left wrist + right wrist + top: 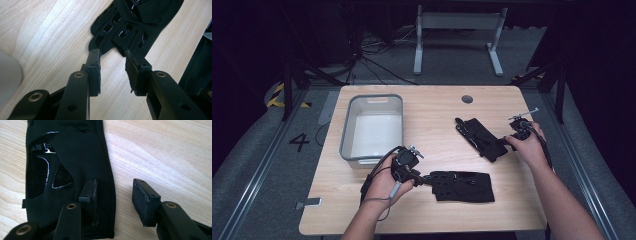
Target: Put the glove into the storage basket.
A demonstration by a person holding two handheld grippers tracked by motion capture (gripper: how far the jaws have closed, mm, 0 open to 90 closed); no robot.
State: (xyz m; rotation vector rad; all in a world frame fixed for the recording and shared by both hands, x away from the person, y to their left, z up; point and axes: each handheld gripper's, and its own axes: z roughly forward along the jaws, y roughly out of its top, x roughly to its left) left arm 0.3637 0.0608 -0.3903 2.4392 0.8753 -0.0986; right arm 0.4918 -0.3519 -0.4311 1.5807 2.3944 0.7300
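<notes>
On the bench (432, 210) beside a bin (373, 125) lie two black gloves. Near glove (462, 186): the left hand-held gripper (424, 177), jaws apart, faces its fingertip end and should straddle one edge squarely. Far glove (479, 137): the right hand-held gripper (507, 141) stands open, one pad over the cuff.

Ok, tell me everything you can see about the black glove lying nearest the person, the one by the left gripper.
The near glove is black, seemingly soft fabric, with glossy trim and rows of small cut-out holes along its fingers, as the left gripper view shows. It lies flat on the wooden table, fingers pointing left toward the left gripper. That gripper's jaws stand apart at the fingertips of the glove, with bare table between the pads; whether they touch the fabric is unclear. Nothing rests on it.
</notes>
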